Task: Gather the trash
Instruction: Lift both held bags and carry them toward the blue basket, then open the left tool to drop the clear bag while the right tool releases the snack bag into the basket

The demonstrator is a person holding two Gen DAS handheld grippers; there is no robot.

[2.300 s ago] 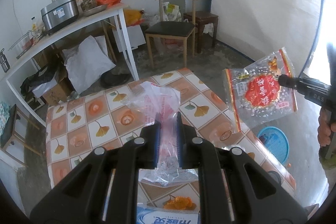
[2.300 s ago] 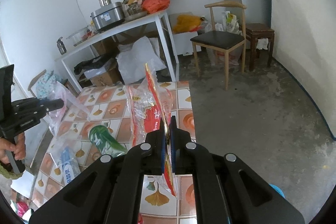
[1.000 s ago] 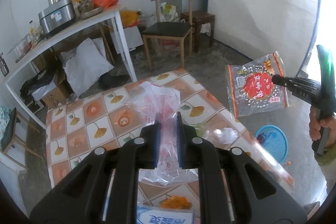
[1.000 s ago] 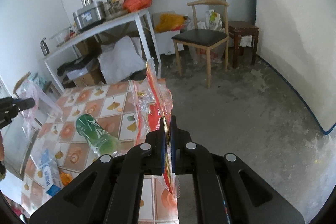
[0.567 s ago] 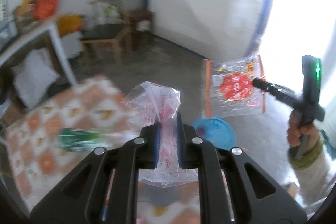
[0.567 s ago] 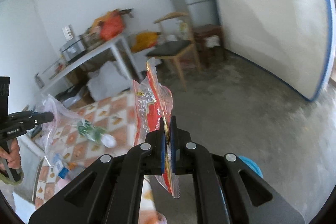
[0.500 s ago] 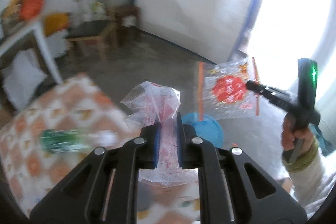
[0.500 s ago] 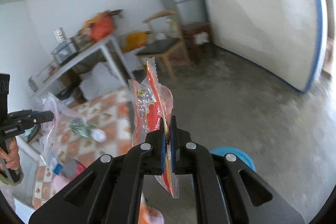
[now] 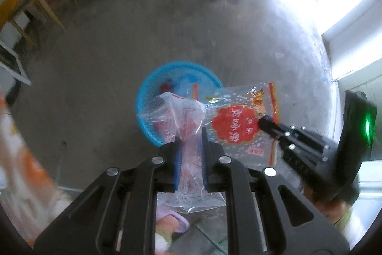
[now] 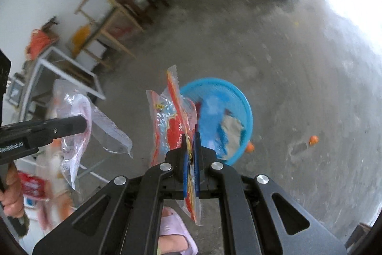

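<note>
My left gripper is shut on a crumpled clear plastic bag with pink print and holds it in the air above a blue plastic basket on the floor. My right gripper is shut on a clear snack packet with a red label, also above and beside the basket. In the left wrist view the packet hangs just right of the clear bag. In the right wrist view the clear bag hangs at left. Some trash lies in the basket.
Grey concrete floor surrounds the basket. A wooden chair and a white table frame stand at left. Two small orange bits lie on the floor. A foot in a lilac slipper is below the grippers.
Both grippers have swung away from the tiled table and tilted down toward the floor. The blue basket is now right under both held bags, which are closer together.
</note>
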